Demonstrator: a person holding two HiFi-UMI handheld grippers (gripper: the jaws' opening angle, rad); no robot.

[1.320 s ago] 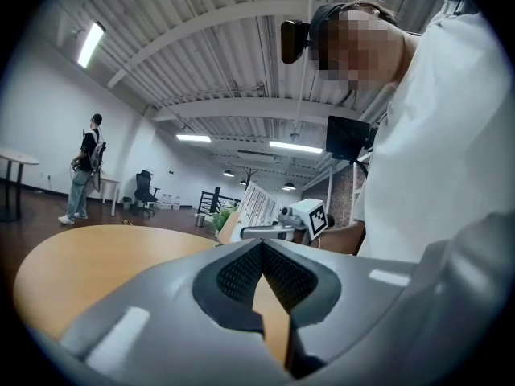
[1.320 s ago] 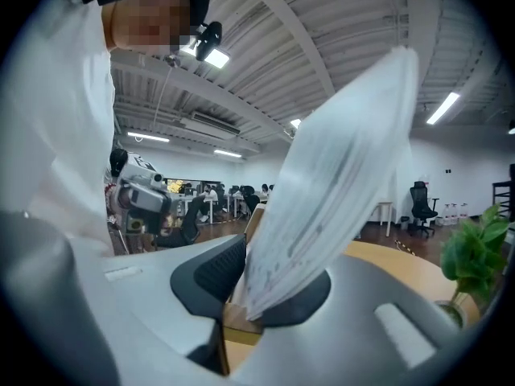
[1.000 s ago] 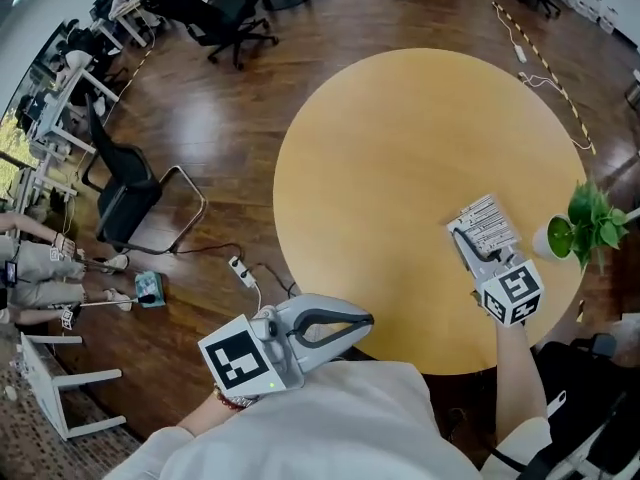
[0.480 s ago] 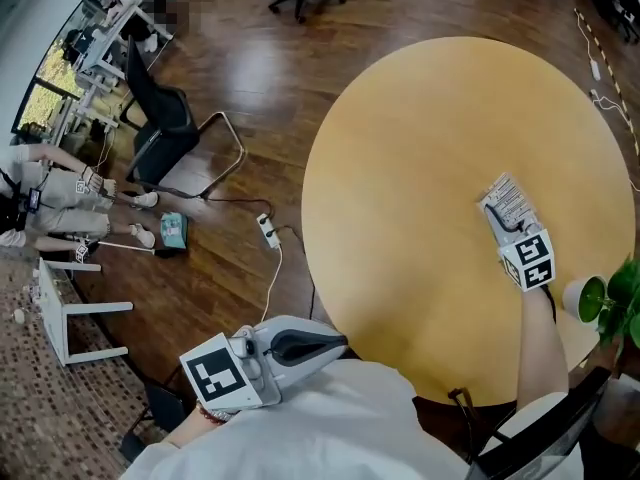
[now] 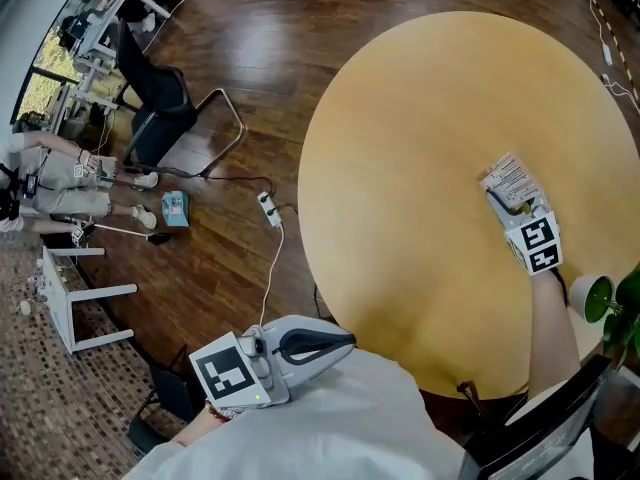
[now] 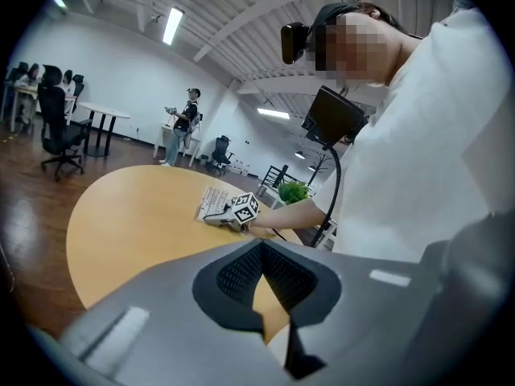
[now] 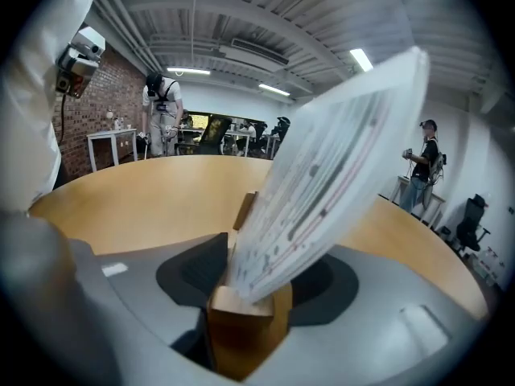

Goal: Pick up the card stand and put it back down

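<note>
Right gripper [image 5: 505, 200], right side of frame: its fingers are spreading off the card stand [image 5: 512, 180], whose wooden base sits between them, apparently down on the worktop [image 5: 400, 148], so this looks like the release. Left gripper [image 5: 340, 340], lower centre, is clenched, empty, parked clear.

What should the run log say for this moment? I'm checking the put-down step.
step: release | right claw: opening, card stand between, down on table | left claw: shut, empty, off table
</note>
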